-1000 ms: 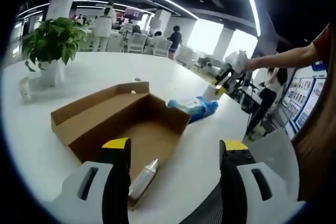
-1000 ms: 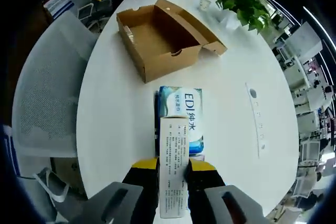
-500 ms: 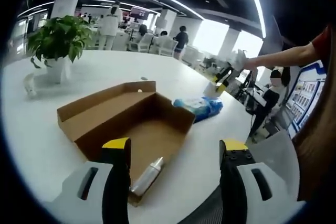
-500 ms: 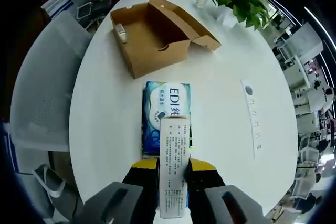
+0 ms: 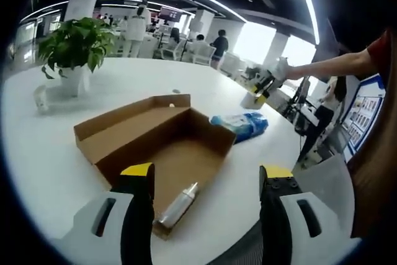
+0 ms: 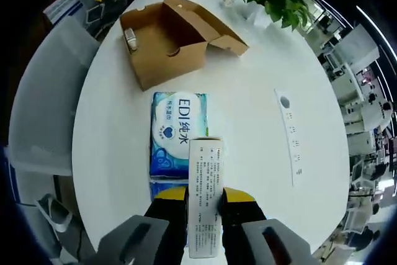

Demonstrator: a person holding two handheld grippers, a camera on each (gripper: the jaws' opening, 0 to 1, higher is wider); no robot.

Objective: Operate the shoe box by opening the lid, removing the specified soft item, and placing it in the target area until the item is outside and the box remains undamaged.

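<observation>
Wipes pack (image 6: 175, 133) lies below right gripper (image 6: 205, 198), which clamps white box (image 6: 205, 192).

"EDI" and "纯水" on the blue wipes pack (image 6: 177, 133), unreadable small print on its flap label (image 6: 205, 185)

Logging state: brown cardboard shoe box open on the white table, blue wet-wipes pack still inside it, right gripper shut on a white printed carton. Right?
Not quite. The blue wet-wipes pack lies on the white table outside the open brown cardboard shoe box, as the right gripper view shows. The right gripper is shut on the white printed carton.
</observation>
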